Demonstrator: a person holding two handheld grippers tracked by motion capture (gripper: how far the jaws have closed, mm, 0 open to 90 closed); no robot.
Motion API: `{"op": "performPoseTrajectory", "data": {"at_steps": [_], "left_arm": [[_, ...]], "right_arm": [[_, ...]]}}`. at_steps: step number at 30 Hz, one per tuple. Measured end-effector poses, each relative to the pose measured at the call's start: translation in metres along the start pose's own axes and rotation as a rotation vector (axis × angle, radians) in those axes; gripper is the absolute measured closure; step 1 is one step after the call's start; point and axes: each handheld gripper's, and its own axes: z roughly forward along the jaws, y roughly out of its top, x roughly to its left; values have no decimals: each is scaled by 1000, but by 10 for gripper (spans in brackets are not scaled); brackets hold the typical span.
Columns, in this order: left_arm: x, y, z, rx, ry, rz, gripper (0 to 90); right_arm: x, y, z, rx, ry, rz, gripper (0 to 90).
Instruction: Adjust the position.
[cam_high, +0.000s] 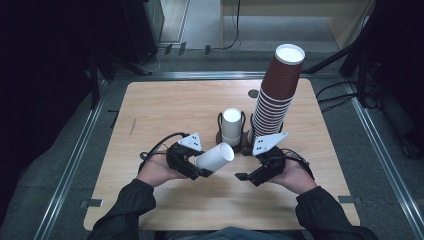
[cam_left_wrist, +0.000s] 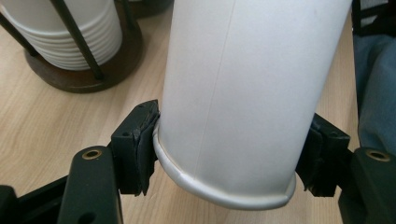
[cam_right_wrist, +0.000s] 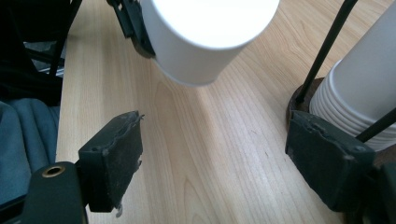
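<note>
Our left gripper (cam_high: 200, 167) clamps the white paper cup (cam_high: 215, 157) near its rolled rim, tilted above the wooden table (cam_high: 165, 107); squeezing harder could crush it. Our right gripper (cam_high: 245, 176) gapes empty beside the wire-framed holder of white cups (cam_high: 231, 127), which it might bump.

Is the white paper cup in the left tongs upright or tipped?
Tipped. The white paper cup lies nearly on its side above the wooden table, clamped near its rolled rim by the left tongs, its closed base pointing toward the right tongs.

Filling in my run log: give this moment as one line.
left claw: shut on white cup, tilted above table | right claw: open, empty | white stack in holder | brown stack
</note>
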Motion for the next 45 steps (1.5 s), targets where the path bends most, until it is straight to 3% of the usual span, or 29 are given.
{"op": "performPoseTrajectory", "data": {"at_steps": [7,15,20,26,29,33,34,37,45], "left_arm": [[-1,1,10,55,-26,14,320],[-9,7,30,137,-67,74,319],[-13,9,36,150,-91,83,320],[-16,11,40,172,-102,97,309],[-16,10,39,157,-104,104,291],[-18,9,35,123,-68,111,184],[-17,9,33,103,-48,90,122],[-16,9,30,80,-46,75,78],[-12,4,16,-9,-26,27,79]], "right_arm": [[-1,1,2,3,10,-7,193],[0,2,7,12,50,-26,192],[3,4,12,27,81,-48,201],[9,7,19,53,113,-87,309],[11,10,18,61,124,-115,357],[10,12,15,46,126,-112,355],[8,12,13,38,118,-104,355],[5,10,8,24,106,-90,355],[1,5,-7,-36,91,-47,354]]}}
